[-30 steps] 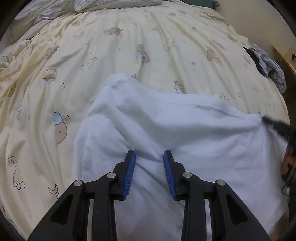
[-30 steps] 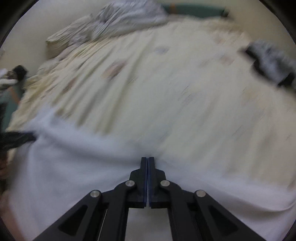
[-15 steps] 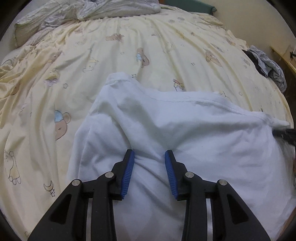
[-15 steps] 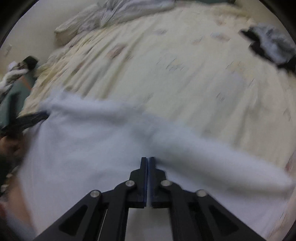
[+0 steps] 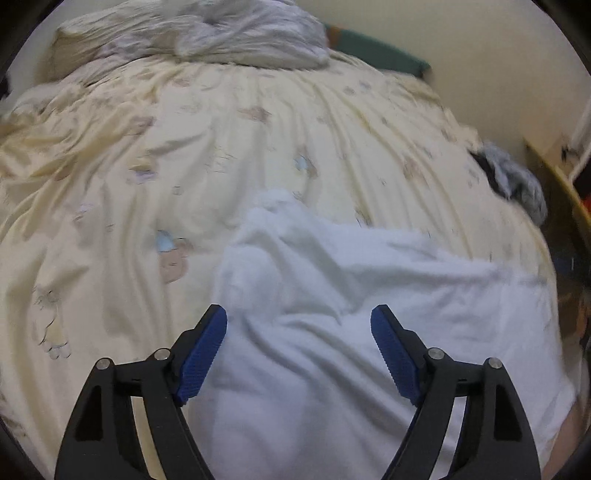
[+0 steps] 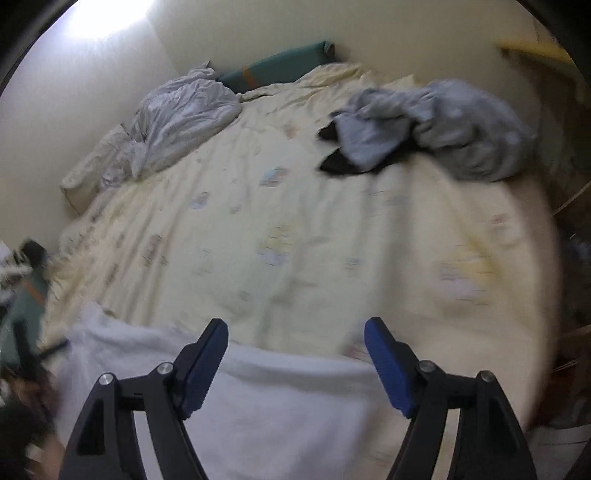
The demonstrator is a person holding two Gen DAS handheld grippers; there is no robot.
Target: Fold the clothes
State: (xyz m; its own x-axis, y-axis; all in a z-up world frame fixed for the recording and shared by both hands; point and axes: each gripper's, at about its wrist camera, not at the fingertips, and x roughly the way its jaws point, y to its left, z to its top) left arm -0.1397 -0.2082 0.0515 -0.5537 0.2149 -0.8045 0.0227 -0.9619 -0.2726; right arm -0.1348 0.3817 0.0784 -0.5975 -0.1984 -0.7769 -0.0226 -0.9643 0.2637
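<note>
The white garment [image 5: 332,332] is lying in a loose, rumpled fold at the near edge of the bed [image 5: 258,147], on the cream cartoon-print duvet. Looks like a release step to me: both claws are letting go so the fold can settle.

To do this bit well I'd say let the cloth drop flat before pulling away, and lift clear so a pad doesn't snag the fabric and drag the fold open. There's a bunched ridge near the garment's far left corner that'll probably want smoothing before the next fold.

Left claw [image 5: 299,347] is opening, jaws spread wide, angled down over the garment with nothing pinched; the cloth just sits below the gap. Right claw [image 6: 295,358] is opening too, spread wide and empty, tilted down over the garment's far edge, view pretty blurred.

Further out: a crumpled grey clothes pile [image 6: 436,125] at the bed's right side, well apart, and a grey blanket [image 5: 240,33] heaped at the head.
</note>
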